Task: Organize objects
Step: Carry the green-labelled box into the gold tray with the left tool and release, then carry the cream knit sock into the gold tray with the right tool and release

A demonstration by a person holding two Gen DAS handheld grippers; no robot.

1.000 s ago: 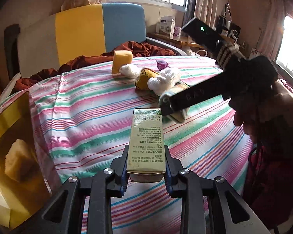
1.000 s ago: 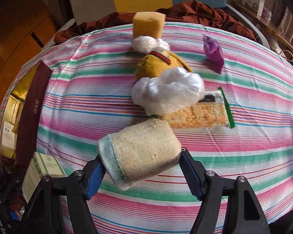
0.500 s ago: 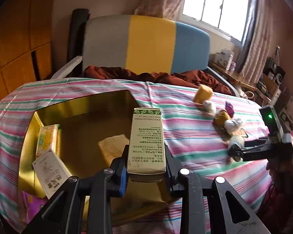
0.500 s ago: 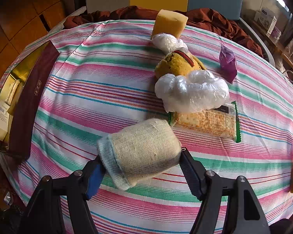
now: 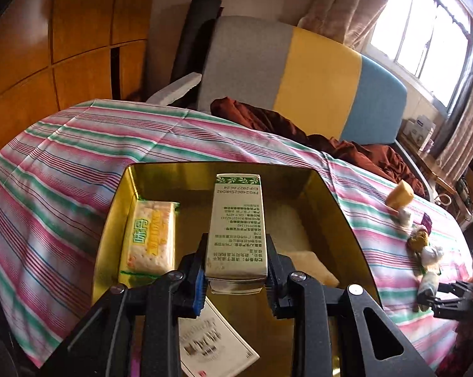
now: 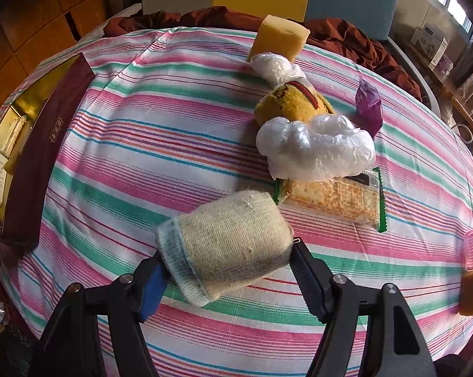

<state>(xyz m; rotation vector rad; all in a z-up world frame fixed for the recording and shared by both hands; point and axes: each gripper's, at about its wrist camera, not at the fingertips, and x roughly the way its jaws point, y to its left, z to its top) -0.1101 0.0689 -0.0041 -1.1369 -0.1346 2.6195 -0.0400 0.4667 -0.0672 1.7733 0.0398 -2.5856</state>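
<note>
My left gripper point(image 5: 235, 278) is shut on a tall green-and-white carton point(image 5: 236, 226) and holds it over the open gold box point(image 5: 337, 194). A yellow cracker pack point(image 5: 151, 238) lies inside the box at the left, and a printed card point(image 5: 211, 348) lies near its front. My right gripper point(image 6: 228, 279) is shut on a beige knitted roll point(image 6: 227, 242) just above the striped tablecloth point(image 6: 142, 144). Behind the roll lie a cracker pack point(image 6: 337, 201), a clear plastic bundle point(image 6: 315, 147), a yellow plush point(image 6: 293, 103), a purple packet point(image 6: 368, 106) and a yellow sponge point(image 6: 278, 39).
The gold box with its maroon side point(image 6: 44, 144) stands at the table's left edge in the right wrist view. A multicoloured chair point(image 5: 299, 75) with brown cloth point(image 5: 267, 119) is behind the table. Another sponge point(image 6: 472, 292) and a pink item point(image 6: 470, 248) sit at the right edge.
My left gripper swung left with the carton, from over the striped cloth to above the gold box. The right gripper kept its hold on the roll and barely shifted.
</note>
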